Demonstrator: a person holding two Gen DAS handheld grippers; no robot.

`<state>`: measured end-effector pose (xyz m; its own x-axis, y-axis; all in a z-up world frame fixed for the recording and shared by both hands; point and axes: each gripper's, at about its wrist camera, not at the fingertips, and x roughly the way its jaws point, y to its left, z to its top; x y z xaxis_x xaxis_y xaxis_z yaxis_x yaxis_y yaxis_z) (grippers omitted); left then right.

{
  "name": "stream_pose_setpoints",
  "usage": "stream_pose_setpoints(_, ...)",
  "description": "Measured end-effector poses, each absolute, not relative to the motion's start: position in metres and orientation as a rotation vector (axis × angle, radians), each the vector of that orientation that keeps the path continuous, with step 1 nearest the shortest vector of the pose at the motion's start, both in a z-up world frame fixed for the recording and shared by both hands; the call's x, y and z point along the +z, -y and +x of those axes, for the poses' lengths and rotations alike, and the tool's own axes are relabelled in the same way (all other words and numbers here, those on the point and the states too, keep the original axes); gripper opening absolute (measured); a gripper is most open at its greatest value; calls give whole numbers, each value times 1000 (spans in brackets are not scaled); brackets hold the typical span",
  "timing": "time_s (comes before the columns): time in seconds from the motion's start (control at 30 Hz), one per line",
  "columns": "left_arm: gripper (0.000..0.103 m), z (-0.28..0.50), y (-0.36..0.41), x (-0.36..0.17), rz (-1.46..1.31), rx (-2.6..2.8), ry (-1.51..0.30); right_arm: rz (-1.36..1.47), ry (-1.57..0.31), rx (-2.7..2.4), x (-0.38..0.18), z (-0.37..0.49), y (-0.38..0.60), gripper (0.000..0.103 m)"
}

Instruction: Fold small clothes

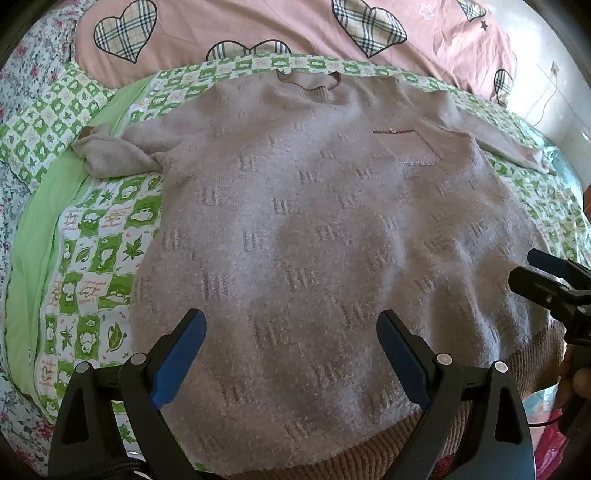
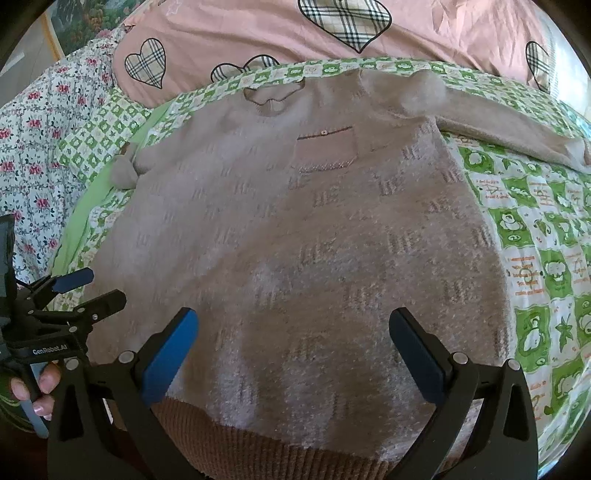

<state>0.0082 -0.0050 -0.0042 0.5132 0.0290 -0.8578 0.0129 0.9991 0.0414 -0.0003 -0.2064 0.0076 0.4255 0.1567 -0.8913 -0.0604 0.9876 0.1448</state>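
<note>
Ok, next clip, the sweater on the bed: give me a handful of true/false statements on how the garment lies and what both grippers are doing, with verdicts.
1. The fuzzy beige knitted sweater lies spread flat, front up, on the green-and-white checked cartoon-print sheet. True.
2. The left gripper is clamped on the brown ribbed hem. False: its jaws are wide open and hold nothing.
3. The right gripper is open above the sweater's lower part. True.
4. The sweater is already folded in half. False: the body is unfolded, with both sleeves out to the sides.
5. A small chest pocket shows on the sweater. True.
6. The sweater lies on a bare wooden table. False: it lies on bedding, with a pink heart-patterned quilt behind.
</note>
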Motion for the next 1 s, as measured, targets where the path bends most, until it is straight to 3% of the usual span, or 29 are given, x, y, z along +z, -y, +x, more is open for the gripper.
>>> stream_pose_setpoints(0.53,95,45,0,2,4,6,-966,247,-1050,21,16,16,274,103)
stream_pose_setpoints(1.0,95,104,10,5,-27,-1,-980,493,-856,-396,39,61,513,99)
